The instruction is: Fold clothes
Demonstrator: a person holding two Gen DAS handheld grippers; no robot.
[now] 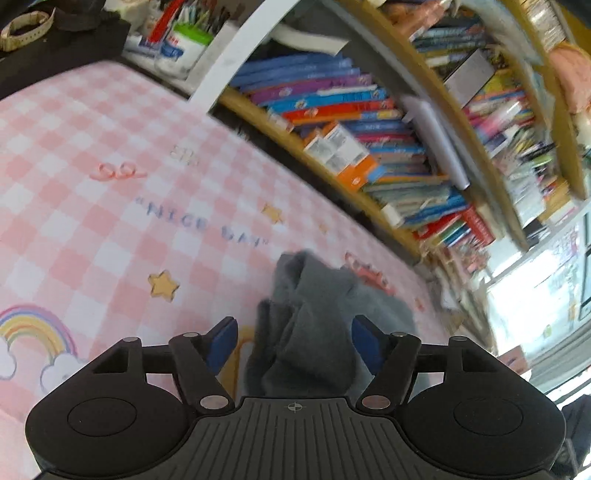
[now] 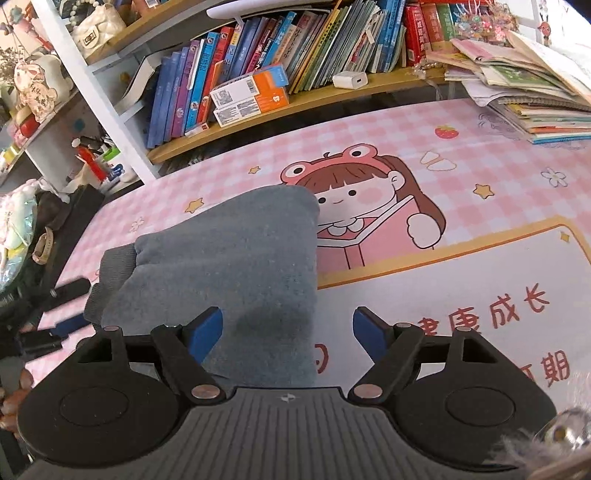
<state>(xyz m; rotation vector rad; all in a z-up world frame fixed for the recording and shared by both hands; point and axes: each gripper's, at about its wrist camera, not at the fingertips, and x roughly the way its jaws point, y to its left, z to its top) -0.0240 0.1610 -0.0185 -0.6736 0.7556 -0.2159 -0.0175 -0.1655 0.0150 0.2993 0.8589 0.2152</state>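
Bright daylight; left view motion-blurred (bookshelf [image 1: 388, 147] worst), window glare right; fisheye-bent edges; right view sharp.

A grey fleece garment [image 2: 236, 266] lies folded flat on the counter [image 2: 480, 266]. Its ribbed cuffs [image 2: 110, 273] point toward the left edge. One end looks bunched.

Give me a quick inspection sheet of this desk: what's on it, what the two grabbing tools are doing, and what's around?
Surface: pink checked desk mat with cartoon girl, stars and rainbow.
Job's things: one grey garment, folded into a bundle on the mat, ribbed cuff at its left.
Clutter: stack of books on the mat's far right corner; watch on a dark object at the mat's left edge.
Grippers: left gripper open, bunched grey cloth between its fingers; right gripper open, over the garment's near edge.
Cables: nothing seen.
Surroundings: bookshelf packed with books behind the desk; white charger on it.
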